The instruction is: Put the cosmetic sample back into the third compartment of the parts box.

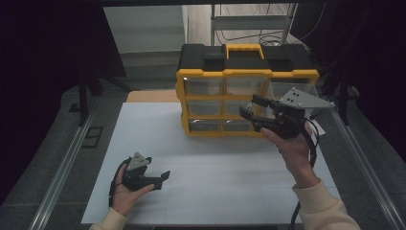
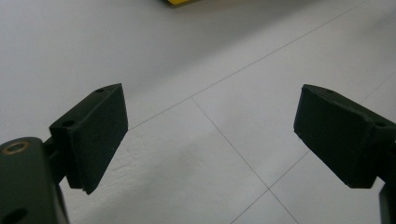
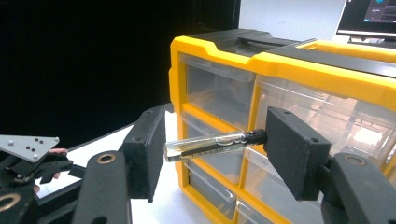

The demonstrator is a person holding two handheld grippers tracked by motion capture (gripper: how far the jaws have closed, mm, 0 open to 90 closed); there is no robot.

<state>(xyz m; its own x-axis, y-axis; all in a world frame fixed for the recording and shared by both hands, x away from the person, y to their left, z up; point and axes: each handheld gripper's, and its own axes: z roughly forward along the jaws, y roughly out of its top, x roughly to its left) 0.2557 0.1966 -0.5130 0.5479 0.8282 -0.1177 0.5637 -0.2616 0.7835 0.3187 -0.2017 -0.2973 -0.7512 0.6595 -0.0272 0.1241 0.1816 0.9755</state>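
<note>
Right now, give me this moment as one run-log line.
right gripper: holding clear vial endwise between jaws, before yellow drawer cabinet | left gripper: jaws open, empty, over white table | drawers: closed

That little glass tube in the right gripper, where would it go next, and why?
Probably toward a drawer of the yellow organizer. The right gripper pinches the glass tube end to end just before the closed clear drawers. The left gripper rests open over the white table, so it might open a drawer first.
</note>
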